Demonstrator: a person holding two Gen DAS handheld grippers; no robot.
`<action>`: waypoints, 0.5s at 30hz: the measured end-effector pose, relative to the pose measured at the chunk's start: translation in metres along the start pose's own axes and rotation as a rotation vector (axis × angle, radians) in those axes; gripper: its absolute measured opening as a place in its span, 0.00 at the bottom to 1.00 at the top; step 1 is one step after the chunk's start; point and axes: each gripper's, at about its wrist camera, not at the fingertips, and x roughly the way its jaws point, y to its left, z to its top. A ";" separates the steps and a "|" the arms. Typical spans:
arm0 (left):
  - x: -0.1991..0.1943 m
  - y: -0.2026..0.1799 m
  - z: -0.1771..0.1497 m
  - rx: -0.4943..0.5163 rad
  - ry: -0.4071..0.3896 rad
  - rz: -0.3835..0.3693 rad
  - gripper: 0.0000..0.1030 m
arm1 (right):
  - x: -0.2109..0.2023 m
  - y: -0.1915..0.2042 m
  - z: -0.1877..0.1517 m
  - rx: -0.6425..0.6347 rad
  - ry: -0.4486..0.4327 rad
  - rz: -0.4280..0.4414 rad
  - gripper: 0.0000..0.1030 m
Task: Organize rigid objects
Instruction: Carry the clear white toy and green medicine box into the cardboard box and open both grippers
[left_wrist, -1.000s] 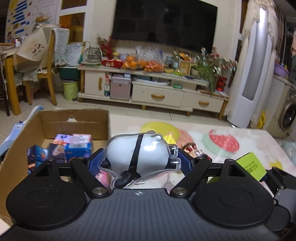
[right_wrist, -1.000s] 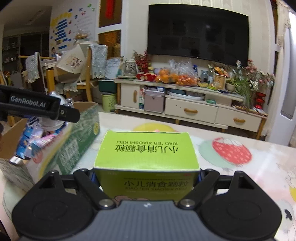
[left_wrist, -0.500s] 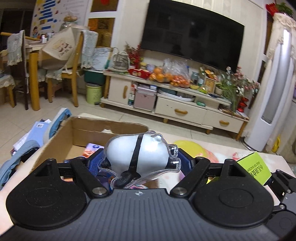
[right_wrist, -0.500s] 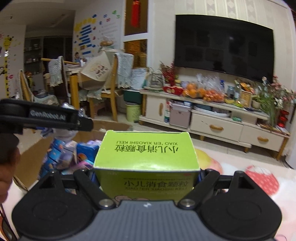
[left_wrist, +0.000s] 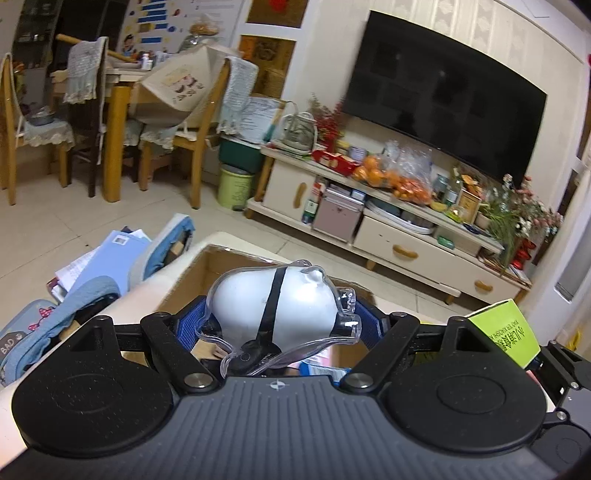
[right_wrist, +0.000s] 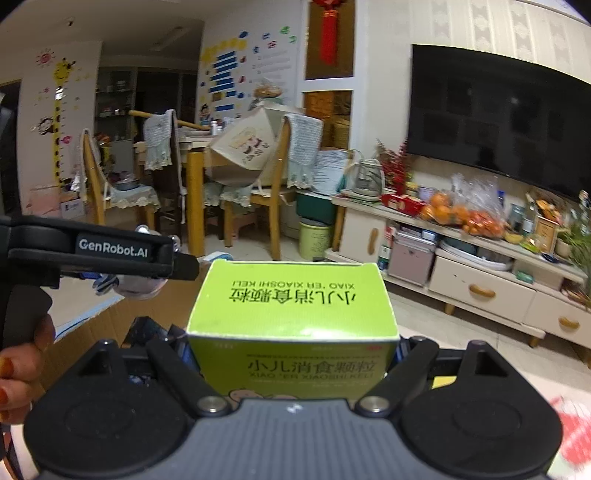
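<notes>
My left gripper (left_wrist: 280, 317) is shut on a white mouse in a clear plastic blister pack (left_wrist: 273, 306) and holds it above the open cardboard box (left_wrist: 207, 269). My right gripper (right_wrist: 293, 343) is shut on a green medicine box (right_wrist: 291, 306) with Chinese print, held above the same cardboard box (right_wrist: 122, 317). The green box's corner also shows in the left wrist view (left_wrist: 506, 328). The left gripper shows from the side in the right wrist view (right_wrist: 173, 266). Blue packets (right_wrist: 147, 328) lie inside the cardboard box.
A TV stand (left_wrist: 406, 236) with oranges and clutter runs along the far wall under a television (left_wrist: 443, 96). Wooden chairs and a dining table (left_wrist: 122, 110) stand at the back left. Blue folders and cloth (left_wrist: 110, 258) lie left of the box.
Both grippers have swung left with their loads, from over the patterned table mat to above the cardboard box. Both views are tilted up more, showing less of the box's inside.
</notes>
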 end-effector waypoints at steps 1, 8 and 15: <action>0.001 0.001 0.001 -0.006 0.003 0.004 0.98 | 0.005 0.002 0.001 -0.006 0.002 0.010 0.83; 0.017 0.004 0.002 -0.033 0.033 0.046 0.98 | 0.035 0.011 0.006 -0.059 0.035 0.053 0.83; 0.015 0.003 0.000 -0.049 0.056 0.066 0.98 | 0.064 0.013 0.010 -0.052 0.073 0.088 0.83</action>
